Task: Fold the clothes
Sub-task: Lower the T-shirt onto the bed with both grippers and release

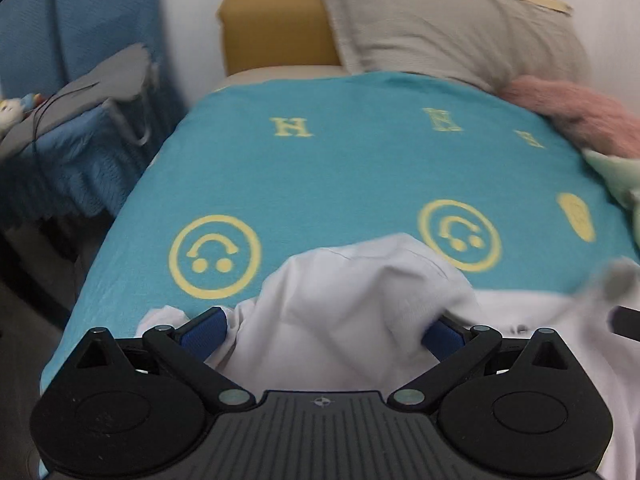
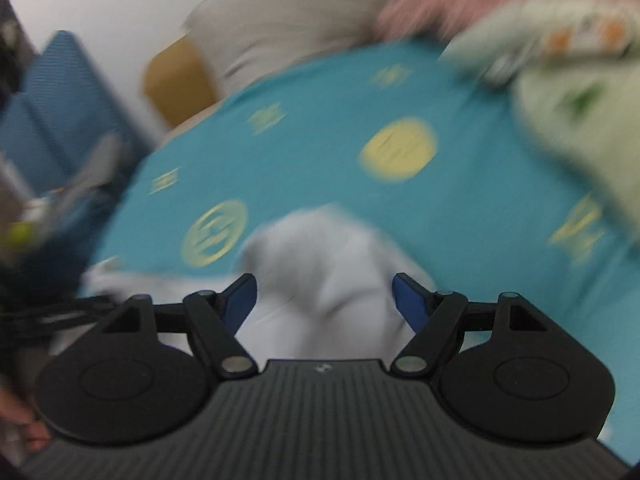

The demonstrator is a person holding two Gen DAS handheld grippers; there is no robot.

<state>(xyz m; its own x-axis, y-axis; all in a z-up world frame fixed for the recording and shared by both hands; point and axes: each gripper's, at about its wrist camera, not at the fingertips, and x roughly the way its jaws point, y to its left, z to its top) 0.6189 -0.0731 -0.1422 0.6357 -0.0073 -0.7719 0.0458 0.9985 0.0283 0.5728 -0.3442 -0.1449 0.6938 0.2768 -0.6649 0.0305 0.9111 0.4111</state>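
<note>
White cloth (image 1: 360, 300) is bunching between the spread fingers of my left claw (image 1: 324, 330), which is gaping wide; my right claw (image 2: 324, 300) is likewise gaping around a blurred hump of it. The garment is lying crumpled on the near blanket (image 1: 340, 160), not yet flat or folded, so I am judging the folding unfinished.

A bed (image 1: 320, 168) under a teal smiley-print cover fills the room's middle. A mustard headboard (image 1: 276, 24) meets the white wall (image 1: 188, 8) at 12 o'clock, blue curtains (image 1: 80, 12) at 10 o'clock.
</note>
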